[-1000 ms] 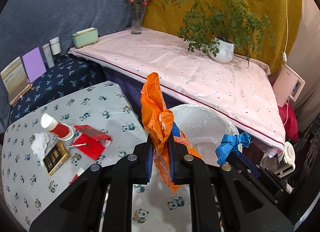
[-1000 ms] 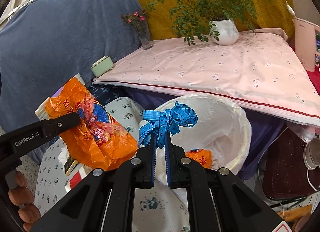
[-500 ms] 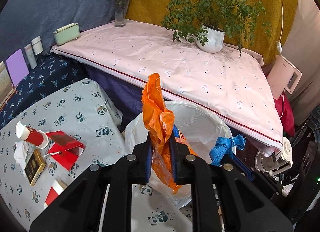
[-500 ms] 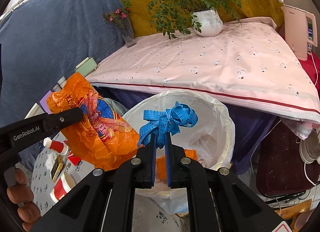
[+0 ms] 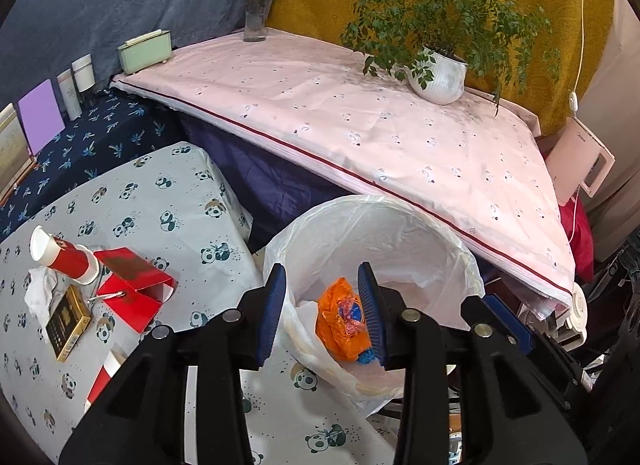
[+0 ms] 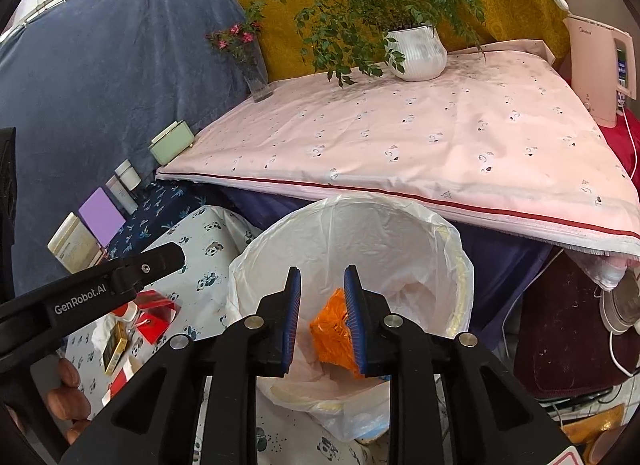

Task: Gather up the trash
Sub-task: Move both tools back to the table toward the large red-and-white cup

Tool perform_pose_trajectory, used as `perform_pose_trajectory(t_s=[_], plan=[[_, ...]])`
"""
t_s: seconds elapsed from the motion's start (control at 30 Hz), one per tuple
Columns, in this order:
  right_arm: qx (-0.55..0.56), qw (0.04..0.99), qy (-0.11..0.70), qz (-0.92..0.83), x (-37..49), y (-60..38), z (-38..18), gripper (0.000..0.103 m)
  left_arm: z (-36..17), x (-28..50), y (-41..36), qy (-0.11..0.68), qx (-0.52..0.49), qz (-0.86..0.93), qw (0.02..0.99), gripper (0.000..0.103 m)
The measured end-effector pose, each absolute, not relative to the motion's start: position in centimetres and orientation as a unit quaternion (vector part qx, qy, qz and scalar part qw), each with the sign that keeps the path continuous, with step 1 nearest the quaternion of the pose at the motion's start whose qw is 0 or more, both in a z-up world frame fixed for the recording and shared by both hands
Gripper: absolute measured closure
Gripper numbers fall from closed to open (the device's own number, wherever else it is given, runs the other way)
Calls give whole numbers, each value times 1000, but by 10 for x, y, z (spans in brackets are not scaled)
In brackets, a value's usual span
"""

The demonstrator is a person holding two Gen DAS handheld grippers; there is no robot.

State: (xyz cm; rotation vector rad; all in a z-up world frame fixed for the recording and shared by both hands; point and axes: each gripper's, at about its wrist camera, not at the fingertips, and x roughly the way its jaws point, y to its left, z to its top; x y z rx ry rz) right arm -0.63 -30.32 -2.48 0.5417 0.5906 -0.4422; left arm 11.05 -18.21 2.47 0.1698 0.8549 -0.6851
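A white bin lined with a clear bag (image 5: 448, 249) (image 6: 452, 249) stands beside the panda-cloth table. An orange snack wrapper (image 5: 340, 323) (image 6: 330, 329) lies inside it, with a bit of blue tape measure (image 5: 366, 356) under it. My left gripper (image 5: 322, 305) is open and empty above the bin's near rim. My right gripper (image 6: 320, 305) is open and empty above the bin. Trash on the table: a red-and-white paper cup (image 5: 60, 257), a crumpled tissue (image 5: 38, 293), a red paper bag (image 5: 134, 287), a gold-black box (image 5: 68, 323).
A pink-clothed table (image 5: 360, 133) stands behind the bin with a potted plant (image 5: 440, 77), a flower vase (image 5: 254, 21) and a green box (image 5: 144, 51). A pink appliance (image 6: 600, 69) is at right. Another red cup (image 5: 106, 377) lies near the table's front.
Both grippers opened. The orange wrapper dropped from the left one and the blue tape measure from the right one into the bin.
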Motion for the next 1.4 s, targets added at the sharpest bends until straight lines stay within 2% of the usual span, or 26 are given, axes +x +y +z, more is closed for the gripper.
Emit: perform_pose_trajectory(t_s=[0.2,0.33,0.63,0.73,0.9,0.97,1.17,1.4], plan=[[257,900,285,-209,-8,-294,-20,79,29,107,-170,399,78,-319,856,60],[250,904,281,-205,-8,-286,-14,75,30,106,-157,398,74,-311,860,59],[233,912,280,-188,-5,-260,-3,74,31,107,-123,399,62,-293,866,57],[228,914,281,-182,-3,-250,0,70,31,106,-112,399,58,-284,870,49],[218,918,283,-171,1,-235,4,66,28,106,-94,396,59,-271,875,46],[216,919,284,-167,2,-230,5,62,26,106,-87,396,60,-264,878,41],[208,921,291,-154,8,-215,5,59,15,106,-61,394,67,-243,884,22],[197,921,307,-136,18,-194,0,59,-11,108,-33,404,97,-230,880,19]])
